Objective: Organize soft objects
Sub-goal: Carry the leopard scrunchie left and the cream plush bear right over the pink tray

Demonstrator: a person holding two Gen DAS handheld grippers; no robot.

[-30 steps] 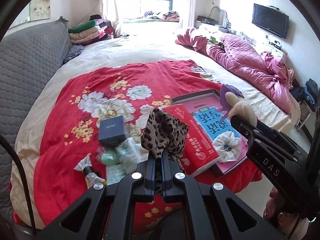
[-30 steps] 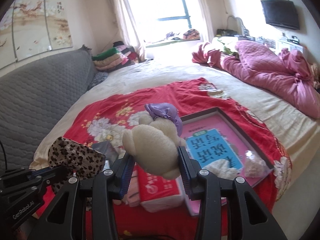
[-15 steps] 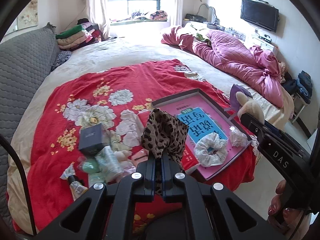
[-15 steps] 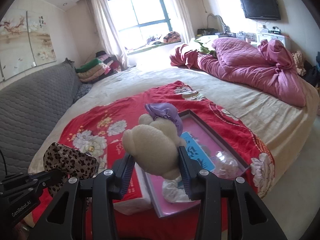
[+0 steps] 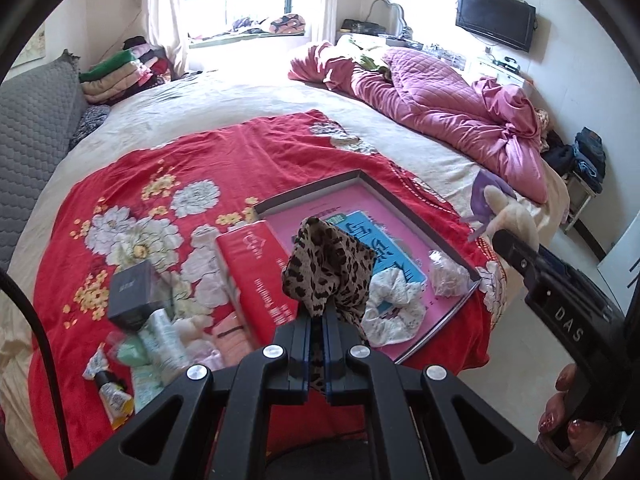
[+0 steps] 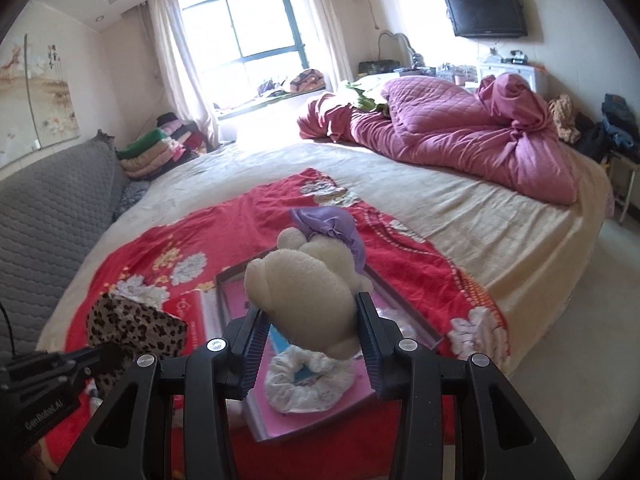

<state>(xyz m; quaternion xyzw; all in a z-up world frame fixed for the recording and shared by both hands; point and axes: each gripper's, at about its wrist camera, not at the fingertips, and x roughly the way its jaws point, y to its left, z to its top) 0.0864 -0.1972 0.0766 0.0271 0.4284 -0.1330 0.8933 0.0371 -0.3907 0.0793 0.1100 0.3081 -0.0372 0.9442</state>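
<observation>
Carrying both soft items above the pink tray (image 5: 404, 196).
Left fingers (image 5: 334, 332) pinch the leopard scrunchie (image 5: 328, 266), right fingers (image 6: 370, 328) clamp the plush toy (image 6: 304, 292); next I lower and release.

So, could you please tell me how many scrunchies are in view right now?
2 clearly: a leopard-print scrunchie pinched in the left hand-held gripper, and a white scrunchie lying in the pink tray. More may be hidden in the clutter left of the tray.
</observation>
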